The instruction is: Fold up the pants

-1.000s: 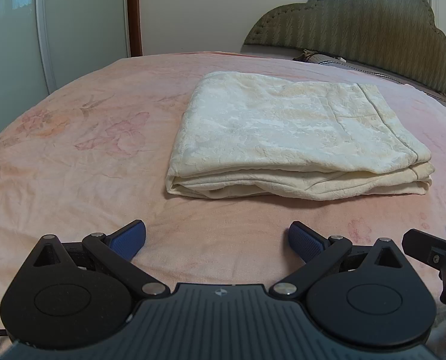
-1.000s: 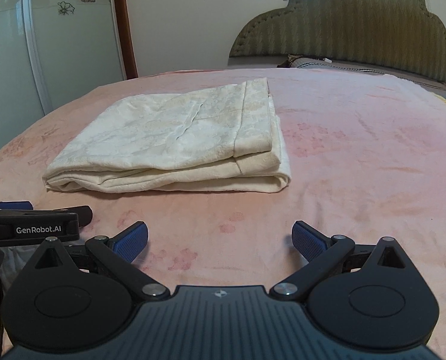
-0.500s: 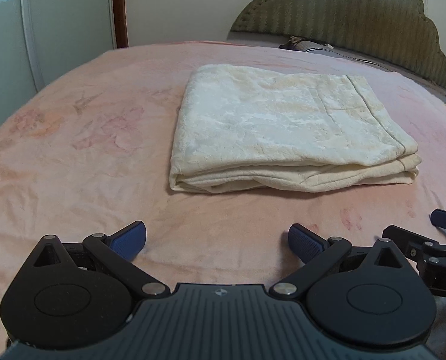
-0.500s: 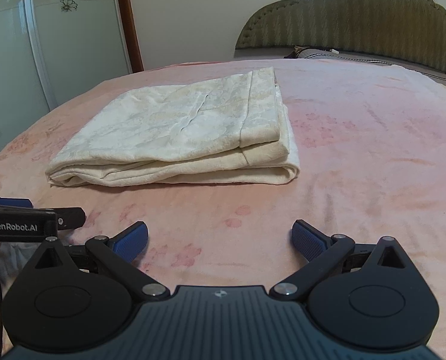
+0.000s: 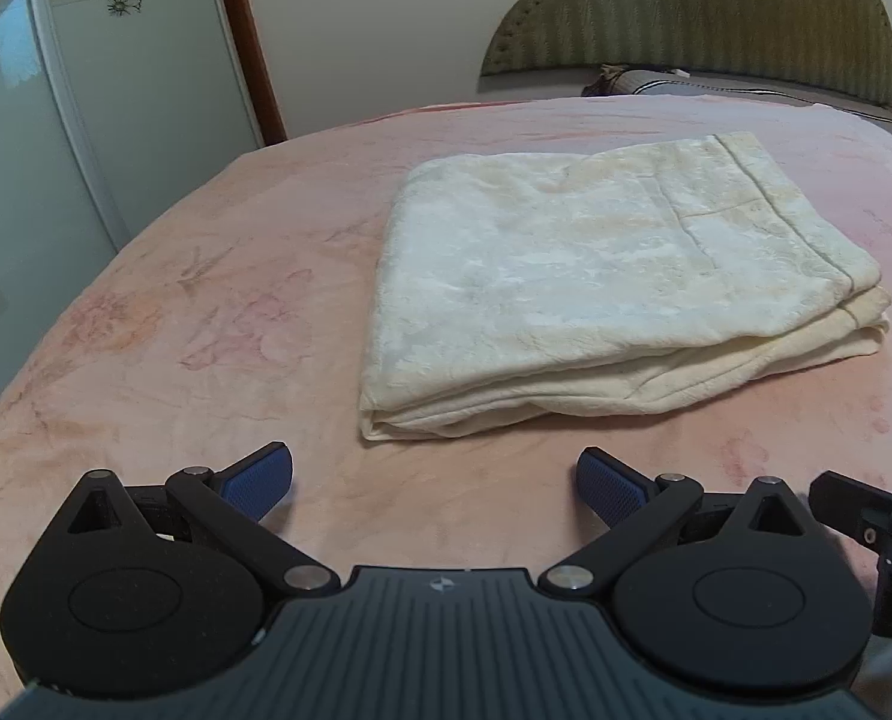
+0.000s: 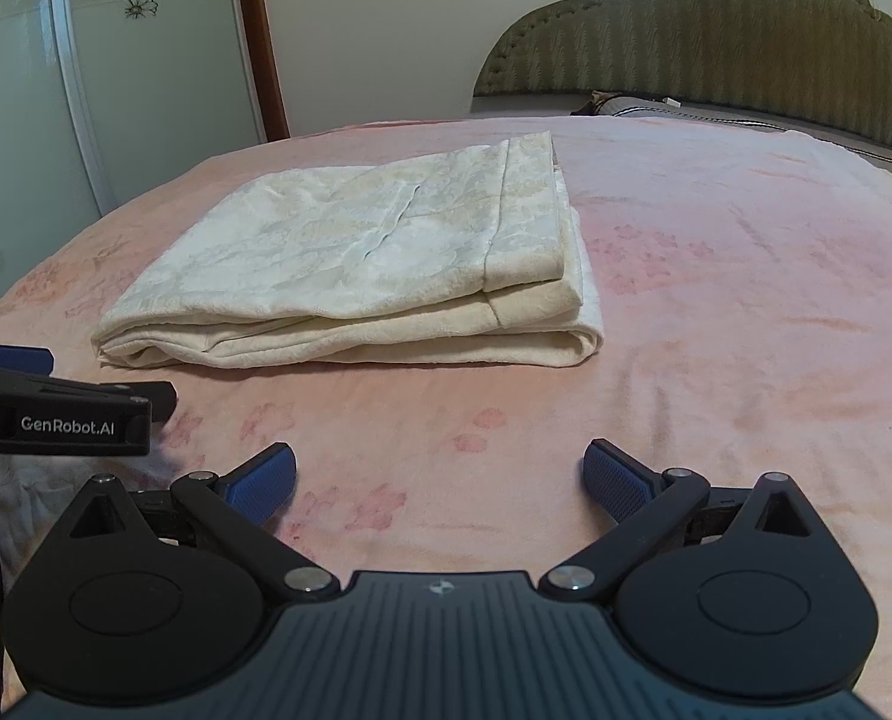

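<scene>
With each gripper, left (image 5: 435, 477) and right (image 6: 440, 476), spread and empty, we judged the folded pants (image 5: 601, 276) on the bed (image 5: 206, 324) soft, light and limp, best pinched at the thick near edge.

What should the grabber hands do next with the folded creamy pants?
Probably just back away: the cream folded pants already lie in a neat stack on the pink blanket, and the left gripper and right gripper are both open, touching nothing.
</scene>
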`<state>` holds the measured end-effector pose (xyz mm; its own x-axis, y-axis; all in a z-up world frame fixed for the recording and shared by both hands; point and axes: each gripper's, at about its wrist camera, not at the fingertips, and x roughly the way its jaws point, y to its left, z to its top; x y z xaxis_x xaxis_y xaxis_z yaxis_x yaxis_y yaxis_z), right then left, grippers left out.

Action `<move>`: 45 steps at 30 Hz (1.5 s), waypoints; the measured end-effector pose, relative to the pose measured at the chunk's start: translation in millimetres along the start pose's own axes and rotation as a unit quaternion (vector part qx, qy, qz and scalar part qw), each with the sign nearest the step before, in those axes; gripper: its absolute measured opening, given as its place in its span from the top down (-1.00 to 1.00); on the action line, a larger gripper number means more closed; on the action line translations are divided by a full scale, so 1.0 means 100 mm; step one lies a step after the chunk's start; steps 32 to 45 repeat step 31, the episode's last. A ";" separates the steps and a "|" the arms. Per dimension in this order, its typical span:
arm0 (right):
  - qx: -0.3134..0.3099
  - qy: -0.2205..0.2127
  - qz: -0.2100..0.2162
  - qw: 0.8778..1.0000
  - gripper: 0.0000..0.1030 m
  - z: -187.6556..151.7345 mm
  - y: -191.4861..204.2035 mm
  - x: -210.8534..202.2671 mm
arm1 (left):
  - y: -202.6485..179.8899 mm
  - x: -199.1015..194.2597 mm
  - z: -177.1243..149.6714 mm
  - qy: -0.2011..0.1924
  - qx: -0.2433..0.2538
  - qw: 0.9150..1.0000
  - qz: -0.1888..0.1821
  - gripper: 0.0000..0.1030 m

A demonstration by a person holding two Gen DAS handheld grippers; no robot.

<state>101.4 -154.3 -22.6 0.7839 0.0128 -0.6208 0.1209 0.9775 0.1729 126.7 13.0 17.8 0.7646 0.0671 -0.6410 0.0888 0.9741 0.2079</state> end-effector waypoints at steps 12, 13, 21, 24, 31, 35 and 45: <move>-0.002 0.001 -0.001 1.000 -1.00 0.00 0.01 0.00 | 0.05 0.04 0.00 0.007 -0.022 1.000 -0.005 -0.99; -0.002 0.001 -0.001 1.000 -1.00 -0.01 0.01 0.00 | 0.06 0.04 0.00 0.008 -0.023 1.000 -0.006 -0.99; -0.002 0.001 -0.001 1.000 -1.00 0.00 0.02 0.01 | 0.09 0.05 0.00 0.012 -0.035 0.999 -0.012 -0.99; -0.002 0.001 -0.001 1.000 -1.00 0.00 0.02 0.01 | 0.09 0.05 0.00 0.011 -0.034 0.999 -0.010 -0.99; -0.004 0.001 -0.002 1.000 -1.00 -0.01 0.01 0.00 | 0.13 0.01 -0.01 -0.003 -0.040 0.999 -0.006 -0.99; -0.004 0.001 -0.002 1.000 -1.00 -0.01 0.01 0.00 | 0.13 0.01 -0.01 -0.003 -0.040 0.999 -0.006 -0.99; -0.004 0.001 -0.002 1.000 -1.00 -0.01 0.01 0.00 | 0.13 0.01 -0.01 -0.003 -0.040 0.999 -0.006 -0.99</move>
